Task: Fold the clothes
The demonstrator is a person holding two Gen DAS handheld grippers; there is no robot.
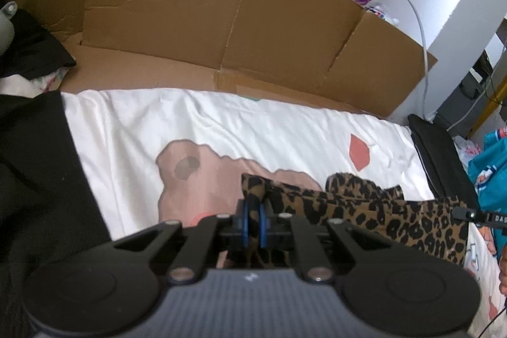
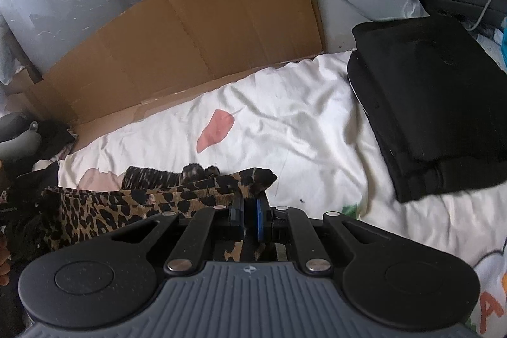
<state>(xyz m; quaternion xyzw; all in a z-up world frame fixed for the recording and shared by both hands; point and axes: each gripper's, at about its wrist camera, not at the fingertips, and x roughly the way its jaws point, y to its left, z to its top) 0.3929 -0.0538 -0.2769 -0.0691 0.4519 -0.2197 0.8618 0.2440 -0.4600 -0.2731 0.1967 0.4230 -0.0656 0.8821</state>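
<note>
Leopard-print garment [image 1: 396, 220]: unfolded, bunched on the bed sheet [image 1: 253, 129]. Left gripper [image 1: 253, 219] and right gripper [image 2: 250, 219] fingers each pinch one corner. Folded black stack [image 2: 437, 103] done; this piece's folding barely begun.

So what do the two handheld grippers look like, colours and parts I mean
Both match. The left gripper and right gripper each have a ribbed grey body, black link arms with silver pivot pins, round black discs at the outer corners, and blue-edged pads on black jaws. A small white mark sits at the centre of each grey body.
</note>
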